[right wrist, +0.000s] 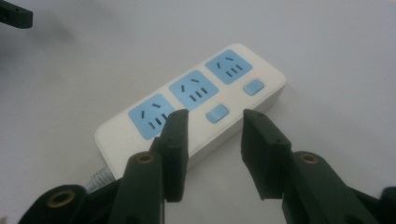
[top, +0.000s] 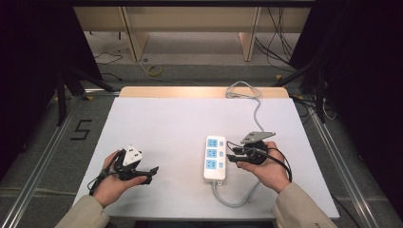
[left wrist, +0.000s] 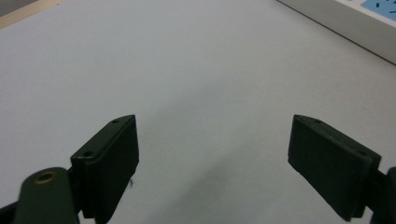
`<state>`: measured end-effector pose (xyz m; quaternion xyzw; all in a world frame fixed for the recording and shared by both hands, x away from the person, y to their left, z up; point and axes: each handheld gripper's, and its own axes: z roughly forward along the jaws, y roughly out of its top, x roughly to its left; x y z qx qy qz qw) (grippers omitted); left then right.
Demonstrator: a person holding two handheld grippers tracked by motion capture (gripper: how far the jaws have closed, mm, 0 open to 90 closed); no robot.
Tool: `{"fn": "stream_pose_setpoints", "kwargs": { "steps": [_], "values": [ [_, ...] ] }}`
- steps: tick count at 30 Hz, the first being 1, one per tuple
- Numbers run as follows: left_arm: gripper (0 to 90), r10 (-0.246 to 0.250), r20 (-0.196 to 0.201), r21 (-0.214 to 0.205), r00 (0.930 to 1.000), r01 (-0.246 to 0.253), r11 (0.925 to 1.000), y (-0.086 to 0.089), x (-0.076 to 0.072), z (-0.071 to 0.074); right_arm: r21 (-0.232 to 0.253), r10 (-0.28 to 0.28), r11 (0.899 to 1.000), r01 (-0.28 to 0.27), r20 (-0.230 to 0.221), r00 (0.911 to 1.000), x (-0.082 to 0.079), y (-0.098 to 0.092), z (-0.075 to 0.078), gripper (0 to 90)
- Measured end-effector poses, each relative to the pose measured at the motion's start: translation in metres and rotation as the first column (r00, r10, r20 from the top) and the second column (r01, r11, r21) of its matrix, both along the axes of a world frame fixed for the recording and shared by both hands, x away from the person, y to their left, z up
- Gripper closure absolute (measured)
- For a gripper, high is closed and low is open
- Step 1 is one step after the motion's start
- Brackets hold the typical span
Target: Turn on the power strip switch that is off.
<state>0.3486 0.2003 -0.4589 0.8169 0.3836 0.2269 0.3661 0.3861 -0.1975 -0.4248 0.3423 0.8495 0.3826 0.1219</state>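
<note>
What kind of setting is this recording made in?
Probably a lab or data-collection bay: a white-topped table set within metal floor rails, a taped number 5 on the carpet, loose cables behind.

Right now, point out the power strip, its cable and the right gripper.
power strip (top: 215, 158), high view, on its white top face between the blue sockets.
cable (top: 230, 201), high view, on the grey loop near the table's front edge.
right gripper (right wrist: 214, 156), right gripper view, midway between its two black fingertips.
</note>
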Motion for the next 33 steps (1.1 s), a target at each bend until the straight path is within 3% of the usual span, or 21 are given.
{"fn": "stream_pose_setpoints", "kwargs": {
  "steps": [9,20,33],
  "values": [
    [16.2,-0.002,-0.004,-0.004,1.0000,0.002,1.0000,-0.001,-0.001,0.000,0.024,-0.028,0.999,0.027,0.051,0.9983,-0.005,-0.014,0.003,53.7],
    [16.1,-0.011,-0.005,-0.007,0.9999,0.011,0.9999,-0.002,-0.003,0.001,0.044,-0.072,0.997,0.069,0.083,0.9939,-0.010,-0.033,0.004,49.1],
    [16.1,-0.025,-0.008,-0.010,0.9996,0.025,0.9996,-0.003,-0.006,0.001,0.082,-0.080,0.994,0.070,0.124,0.9890,-0.018,-0.049,0.000,43.2]
  ]
}}
